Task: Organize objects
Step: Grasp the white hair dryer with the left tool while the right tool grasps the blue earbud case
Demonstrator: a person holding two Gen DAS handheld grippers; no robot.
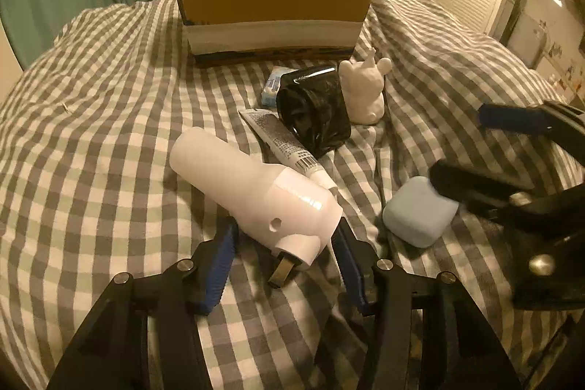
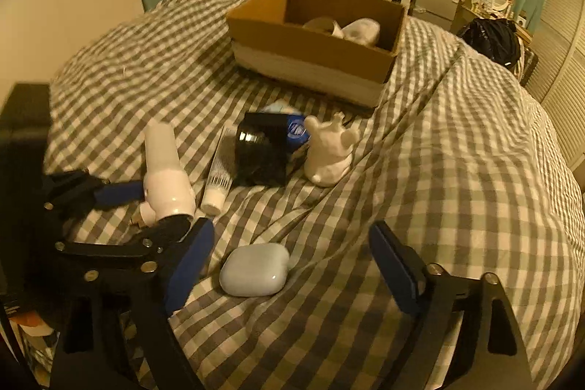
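On the grey-checked bedspread (image 1: 109, 134) lies a white cylindrical device (image 1: 256, 185) with a short nub and a metal prong at its near end. My left gripper (image 1: 285, 227) is shut on its wide end, one blue pad against each side. The right wrist view shows the same grip (image 2: 161, 207) from the side. A pale blue rounded case (image 2: 254, 269) lies between the fingers of my right gripper (image 2: 290, 229), which stands open, its pads well clear of the case. The left wrist view has that gripper (image 1: 459, 143) just right of the case (image 1: 420, 211).
A cardboard box (image 1: 274, 2) stands further back on the bed, with white items (image 2: 362, 30) inside. In front of it lie a black roll (image 1: 314, 112), a white animal figurine (image 1: 365, 90), a tube (image 1: 281, 141) and a blue packet (image 1: 272, 86). Green curtains hang behind.
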